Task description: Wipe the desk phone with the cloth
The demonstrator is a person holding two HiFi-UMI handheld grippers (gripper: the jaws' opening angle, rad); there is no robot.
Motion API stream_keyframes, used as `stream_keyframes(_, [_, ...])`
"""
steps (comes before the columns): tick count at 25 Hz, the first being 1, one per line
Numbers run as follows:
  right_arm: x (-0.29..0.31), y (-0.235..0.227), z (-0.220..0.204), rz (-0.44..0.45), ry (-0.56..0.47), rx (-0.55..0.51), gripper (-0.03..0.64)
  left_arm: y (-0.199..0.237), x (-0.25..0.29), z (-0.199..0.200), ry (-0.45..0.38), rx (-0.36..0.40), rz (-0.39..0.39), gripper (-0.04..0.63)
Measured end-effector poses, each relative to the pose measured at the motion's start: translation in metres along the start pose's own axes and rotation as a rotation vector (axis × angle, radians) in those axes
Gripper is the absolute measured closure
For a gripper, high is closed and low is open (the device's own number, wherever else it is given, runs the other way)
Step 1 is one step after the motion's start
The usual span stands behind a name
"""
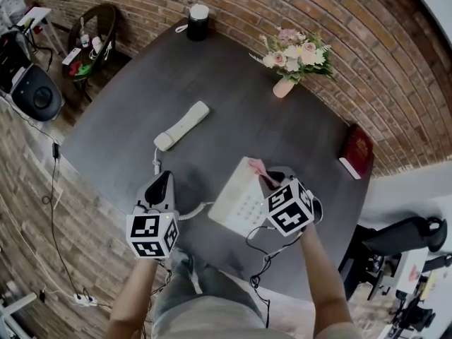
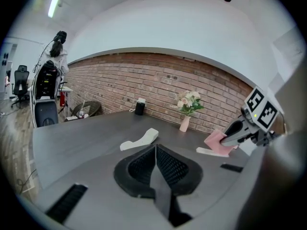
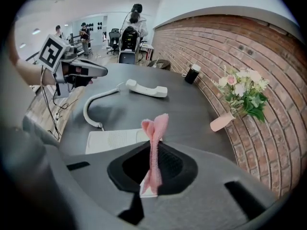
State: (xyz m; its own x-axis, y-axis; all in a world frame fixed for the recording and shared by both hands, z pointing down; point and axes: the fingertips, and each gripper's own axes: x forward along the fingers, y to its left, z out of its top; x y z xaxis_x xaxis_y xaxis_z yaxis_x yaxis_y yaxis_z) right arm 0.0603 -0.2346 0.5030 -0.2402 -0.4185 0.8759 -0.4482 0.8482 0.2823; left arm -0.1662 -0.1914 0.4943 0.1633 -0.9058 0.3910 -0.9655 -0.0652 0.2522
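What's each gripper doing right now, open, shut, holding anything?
Left gripper: shut, jaws together with nothing between them.
Right gripper: shut on the pink cloth.

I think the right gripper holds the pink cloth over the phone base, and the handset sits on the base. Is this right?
Not quite. The handset is off the phone base: it lies apart on the table, as the head view shows. The right gripper does hold the pink cloth over the base.
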Motion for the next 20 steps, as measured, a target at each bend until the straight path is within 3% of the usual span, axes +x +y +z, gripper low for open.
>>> stream_keyframes(20, [0.029, 0.0, -0.001, 0.009, 0.142, -0.1, 0.597, 0.011, 0.006, -0.003, 0.006, -0.017, 0.018, 0.586])
